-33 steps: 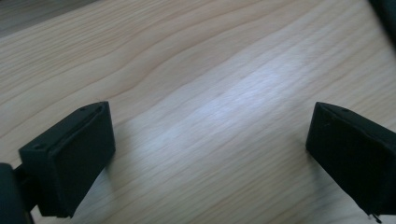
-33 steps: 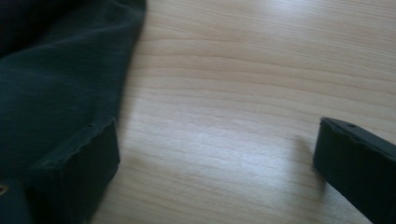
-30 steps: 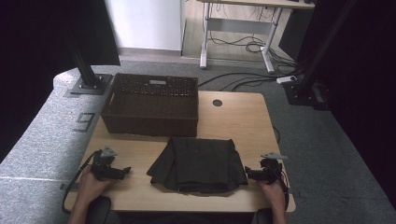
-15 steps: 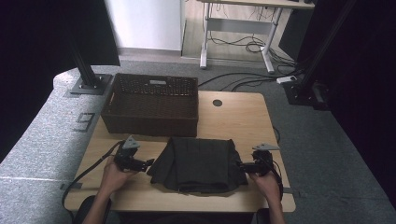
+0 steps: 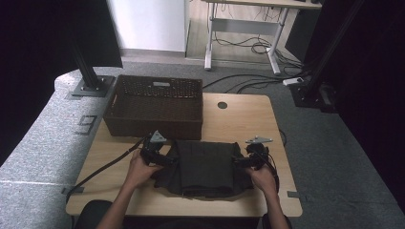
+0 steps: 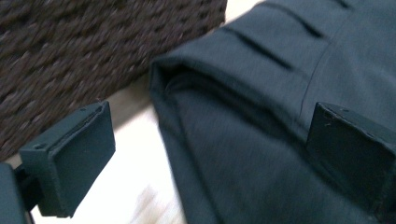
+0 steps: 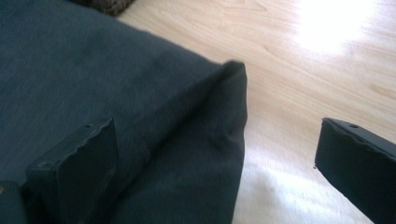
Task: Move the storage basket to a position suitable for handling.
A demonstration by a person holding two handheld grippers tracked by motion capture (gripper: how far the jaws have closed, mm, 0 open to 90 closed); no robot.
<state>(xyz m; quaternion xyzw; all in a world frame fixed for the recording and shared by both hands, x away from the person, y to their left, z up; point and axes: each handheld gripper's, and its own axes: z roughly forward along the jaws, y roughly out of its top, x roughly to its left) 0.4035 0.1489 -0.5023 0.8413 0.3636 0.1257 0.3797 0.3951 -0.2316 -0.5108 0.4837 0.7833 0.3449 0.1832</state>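
A dark folded garment lies flat on the wooden table, near its front edge. My left gripper sits at the garment's left side. In the left gripper view that gripper is open, with the garment's folded corner between the jaws and untouched by the pads. My right gripper is at the garment's right side. In the right gripper view its jaws have just been opening and stand wide, straddling the garment's right edge without pressing on it.
A dark woven basket stands just behind the garment, close to the left gripper, and its wall shows beside that gripper's jaw. Bare tabletop stretches to the right. A round cable hole lies at the back.
Both hands have moved forward and inward from the table's front corners to the garment's two sides. The left hand travelled farther. The garment has not moved.
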